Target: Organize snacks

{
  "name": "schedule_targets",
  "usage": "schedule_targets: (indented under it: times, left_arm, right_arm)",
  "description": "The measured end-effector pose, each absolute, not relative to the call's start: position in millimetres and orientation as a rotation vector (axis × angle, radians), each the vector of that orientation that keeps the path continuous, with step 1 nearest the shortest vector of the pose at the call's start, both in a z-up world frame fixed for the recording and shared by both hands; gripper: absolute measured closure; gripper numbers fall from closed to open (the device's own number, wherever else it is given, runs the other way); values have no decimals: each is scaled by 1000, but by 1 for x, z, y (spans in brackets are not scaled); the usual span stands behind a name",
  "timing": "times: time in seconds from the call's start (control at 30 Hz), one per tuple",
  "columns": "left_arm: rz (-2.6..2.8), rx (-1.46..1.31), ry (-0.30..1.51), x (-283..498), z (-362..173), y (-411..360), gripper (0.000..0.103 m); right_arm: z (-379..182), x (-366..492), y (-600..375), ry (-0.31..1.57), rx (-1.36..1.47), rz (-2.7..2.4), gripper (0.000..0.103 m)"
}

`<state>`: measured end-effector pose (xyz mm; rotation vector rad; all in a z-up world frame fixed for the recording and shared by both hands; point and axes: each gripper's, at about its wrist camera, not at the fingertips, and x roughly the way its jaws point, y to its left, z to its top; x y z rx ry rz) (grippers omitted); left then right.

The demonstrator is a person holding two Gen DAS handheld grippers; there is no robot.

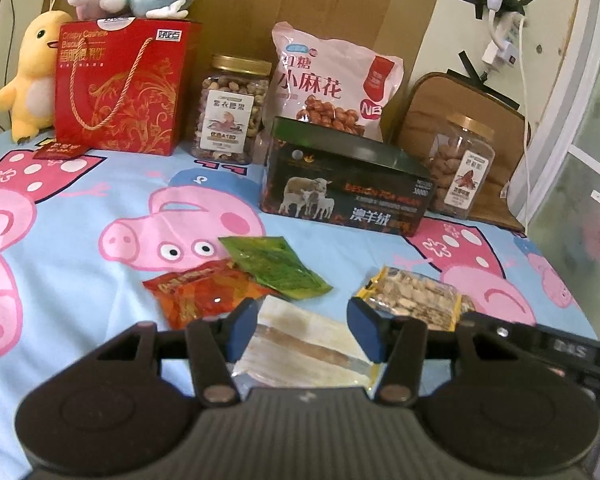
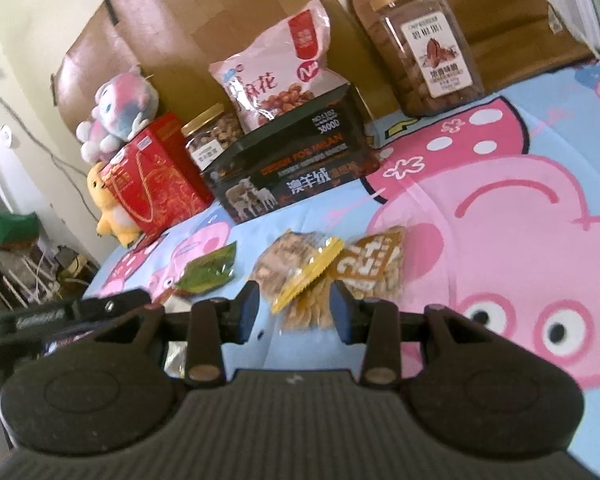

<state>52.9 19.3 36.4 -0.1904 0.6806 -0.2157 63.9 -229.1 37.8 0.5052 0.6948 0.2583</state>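
My left gripper (image 1: 302,330) is open, its blue pads either side of a clear packet with a pale wafer (image 1: 300,344) lying on the bedsheet. A red snack packet (image 1: 200,292) and a green one (image 1: 272,266) lie just ahead to the left, a yellow-edged nut packet (image 1: 414,294) to the right. My right gripper (image 2: 294,312) is open over the yellow-edged nut packet (image 2: 296,276), with a brown packet (image 2: 374,266) beside it. The green packet (image 2: 208,274) lies to the left.
A dark open box (image 1: 340,188) (image 2: 284,164) stands mid-bed. Behind it are a pink snack bag (image 1: 328,80), two nut jars (image 1: 230,108) (image 1: 458,168), a red gift box (image 1: 120,84) and plush toys (image 1: 28,76). The other gripper's black body (image 1: 540,344) shows at right.
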Motion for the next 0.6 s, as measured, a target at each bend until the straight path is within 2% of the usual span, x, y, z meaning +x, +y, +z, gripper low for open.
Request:
schedule_targets:
  times: [0.03,0.17,0.33,0.37,0.47,0.6]
  left_arm:
    - [-216,-192,686,54,36,19,53]
    - [-231,-197,710,57,32,17,53]
    - [-264,-179,717,58,31,11,53]
    - [-273,-178,718,58,31,9,53]
    - [-293,-165,731,61,28,-2,53]
    - [-325,-140,741,60,26,-16,53]
  right_arm:
    - [35,70,-228,705,498,263,63]
    - [25,81,-220,714,465,295,82]
    - [32,60,-221,725,503,416,88]
    - [34,55,-218,736,492,444,97]
    - [34,42,-215,807,446,530,91]
    - [44,26,-233,726,358,416,84]
